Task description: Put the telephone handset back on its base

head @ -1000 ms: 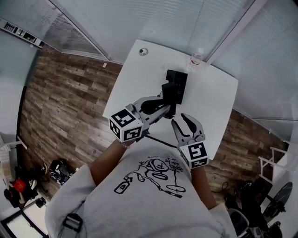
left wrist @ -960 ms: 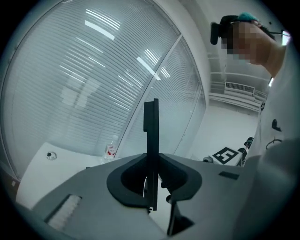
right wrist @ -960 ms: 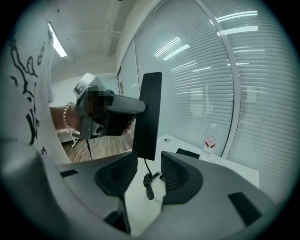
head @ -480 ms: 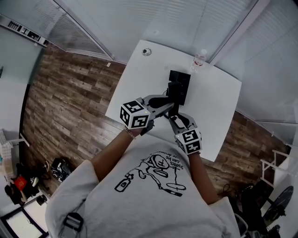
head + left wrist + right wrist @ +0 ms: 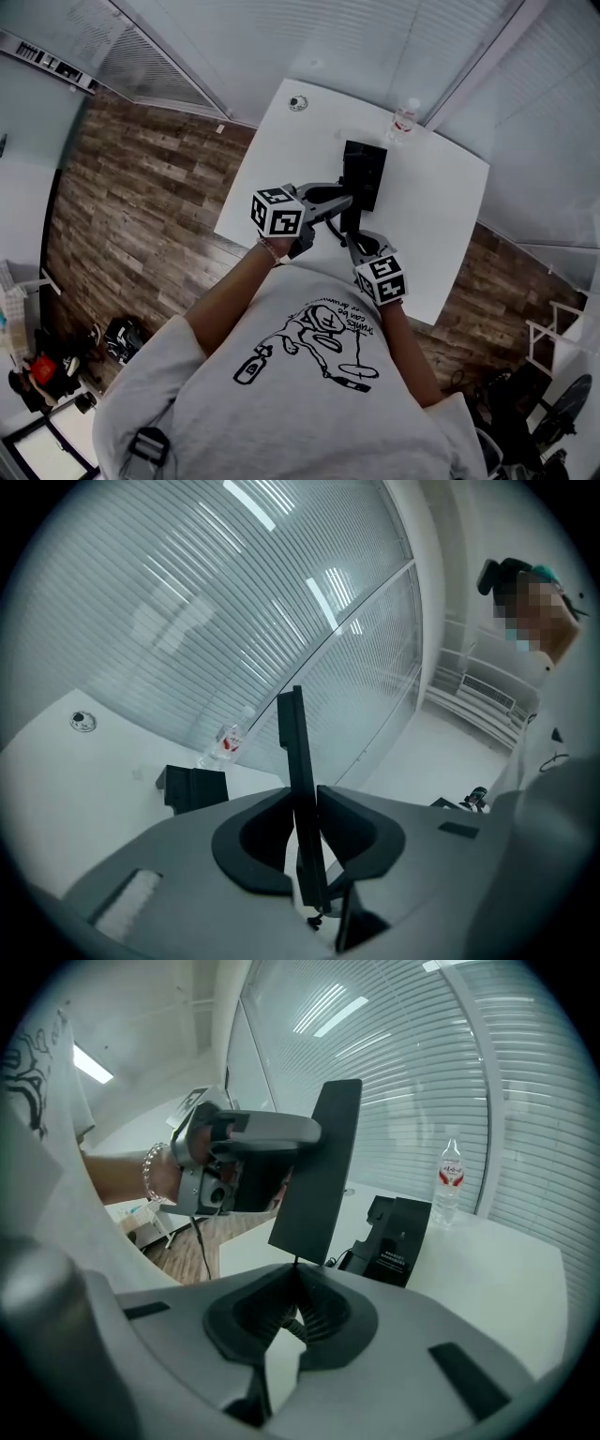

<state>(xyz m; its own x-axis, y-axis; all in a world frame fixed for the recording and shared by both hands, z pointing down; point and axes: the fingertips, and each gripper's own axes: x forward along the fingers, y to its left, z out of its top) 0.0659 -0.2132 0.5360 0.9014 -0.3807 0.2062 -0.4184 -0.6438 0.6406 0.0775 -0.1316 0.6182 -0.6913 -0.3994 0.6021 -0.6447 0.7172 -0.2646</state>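
Print on phone base (image 5: 398, 1241) was too small to read, likewise label on bottle (image 5: 451, 1180) beyond it. Round item (image 5: 298, 103) far left of base couldn't be ID'd. Handset (image 5: 298, 752), right of base, showed edge-on only, lower end hidden w/in left gripper (image 5: 307, 808).

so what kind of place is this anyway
Probably an office or meeting room: a white table carrying a phone base, slatted blinds along the walls, and a wood-plank floor.
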